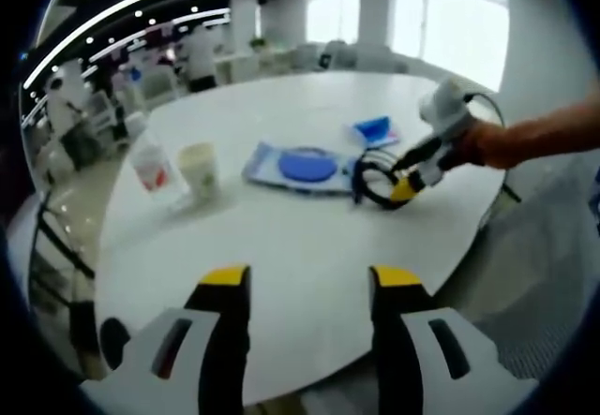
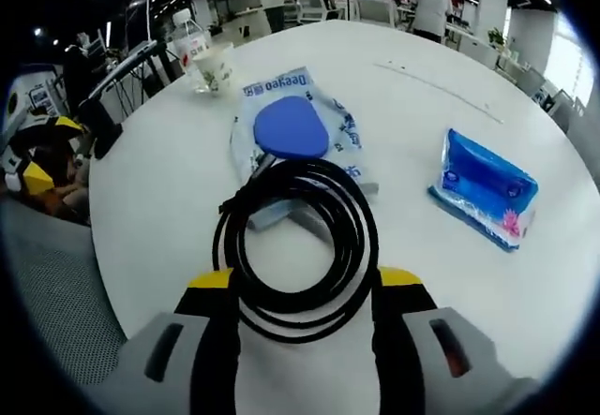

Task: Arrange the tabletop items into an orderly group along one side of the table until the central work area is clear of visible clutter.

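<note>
White round tabletop (image 2: 169,181) carries a wipes pack (image 2: 298,129), blue tissue pack (image 2: 487,185), cup (image 1: 199,170), bottle (image 1: 152,167). Black cable coil (image 2: 300,246) lies between the right gripper (image 2: 307,289) jaws, spread, grasp step; next closing, then shifting sideward. Left gripper (image 1: 307,279) spread, idle.

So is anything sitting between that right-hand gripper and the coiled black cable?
Nothing visible does. The right gripper is already at the black cable, its jaws either side of the coil's near edge. The blue-lidded packet lies beyond the coil.
</note>
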`<state>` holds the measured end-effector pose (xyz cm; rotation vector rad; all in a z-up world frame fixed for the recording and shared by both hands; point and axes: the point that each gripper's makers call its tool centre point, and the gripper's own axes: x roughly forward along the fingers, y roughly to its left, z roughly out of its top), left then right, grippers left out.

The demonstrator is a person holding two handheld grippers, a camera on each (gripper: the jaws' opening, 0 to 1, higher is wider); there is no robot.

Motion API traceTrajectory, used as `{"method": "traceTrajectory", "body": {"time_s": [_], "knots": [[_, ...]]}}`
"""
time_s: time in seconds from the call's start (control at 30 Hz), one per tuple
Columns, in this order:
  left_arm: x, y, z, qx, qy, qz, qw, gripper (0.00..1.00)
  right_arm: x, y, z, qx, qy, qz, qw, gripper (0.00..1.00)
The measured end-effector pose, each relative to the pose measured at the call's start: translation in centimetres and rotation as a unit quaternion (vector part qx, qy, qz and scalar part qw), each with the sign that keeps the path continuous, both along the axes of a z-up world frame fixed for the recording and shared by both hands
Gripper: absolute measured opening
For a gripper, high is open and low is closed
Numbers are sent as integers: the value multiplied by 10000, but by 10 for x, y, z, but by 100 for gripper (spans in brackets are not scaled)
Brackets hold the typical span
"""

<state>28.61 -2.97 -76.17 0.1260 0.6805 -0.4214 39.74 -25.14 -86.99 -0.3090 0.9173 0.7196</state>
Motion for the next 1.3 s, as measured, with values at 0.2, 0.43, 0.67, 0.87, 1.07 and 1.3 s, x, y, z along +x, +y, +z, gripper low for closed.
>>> {"method": "traceTrajectory", "body": {"time_s": [0.2,0.43,0.67,0.87,1.07,1.3], "knots": [[-1,0,-1,-5,23,13,10000,47,2,5,-2,29,25,12,10000,56],[-1,1,-2,-4,44,29,10000,46,-1,10,-2,200,0,-12,9998,48],[-1,1,-3,-8,69,22,10000,45,-4,7,-1,360,24,-195,9992,33],[-2,0,-3,3,78,8,10000,45,2,1,14,891,-57,-697,9936,4],[-2,-2,-3,24,68,-29,10000,45,-3,-10,15,465,-90,-298,9984,1],[-2,-2,-2,9,61,-2,10000,44,-6,-13,21,584,-130,-415,9973,1]]}}
